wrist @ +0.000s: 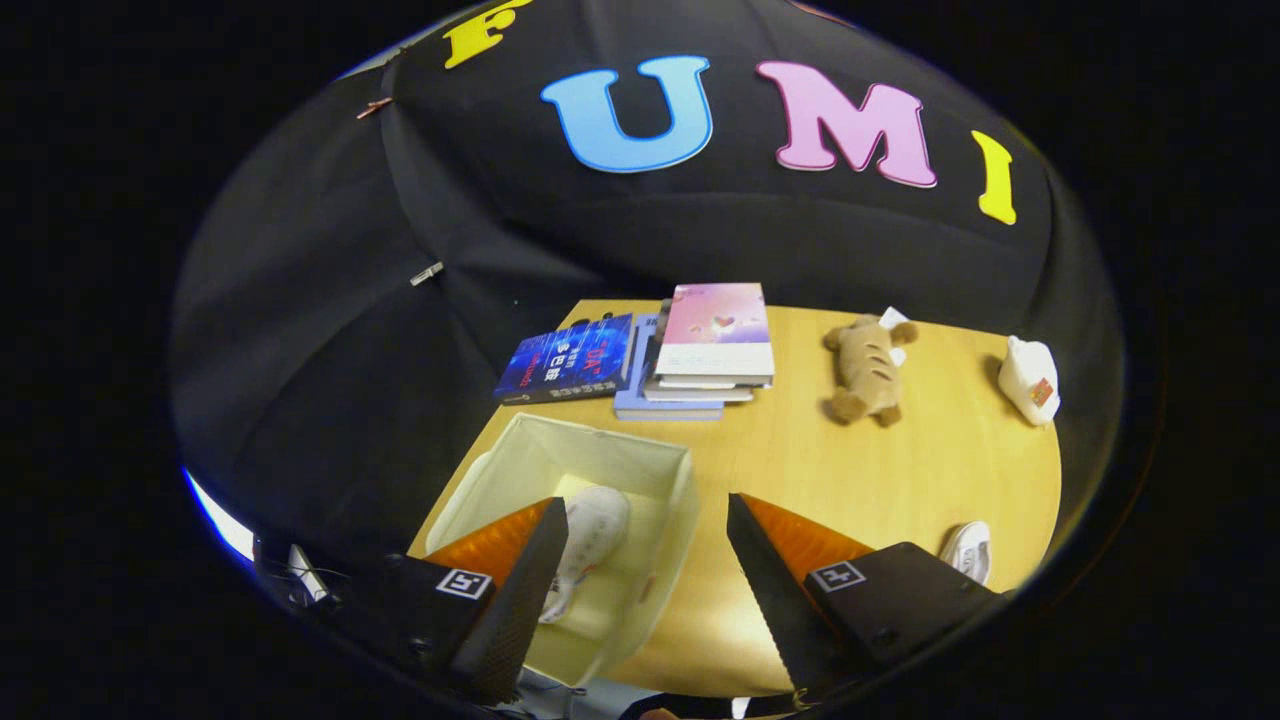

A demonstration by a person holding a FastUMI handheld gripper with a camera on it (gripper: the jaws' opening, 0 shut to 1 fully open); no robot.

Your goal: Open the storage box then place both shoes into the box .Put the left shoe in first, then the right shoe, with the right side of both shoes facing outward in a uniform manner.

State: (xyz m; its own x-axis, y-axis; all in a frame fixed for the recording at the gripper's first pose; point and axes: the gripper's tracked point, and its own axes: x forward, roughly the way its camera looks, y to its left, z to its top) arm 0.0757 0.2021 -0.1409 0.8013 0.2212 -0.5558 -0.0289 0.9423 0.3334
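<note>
Now the fingers (640,590) stand wide apart, holding nothing, above the tabletop (800,470). The open storage box (600,460), lower left of the frame, already holds one white shoe (592,535). The other shoe (968,550) lies lower right, beside the right finger. Judging by this, swing right, grip it mid-body, and keep its right side outward. Books (690,350), a plush toy (865,370) and a white object (1030,380) sit well beyond, clear.

Wooden table (800,470), light finish. Near left: open storage box (672,500). Far left: 1 dark blue book (568,360) lying flat, beside a stack of books (705,350). Far centre: plush toy (865,372). Far right: white pouch (1030,378). Near right: 1 white shoe (968,550).
</note>
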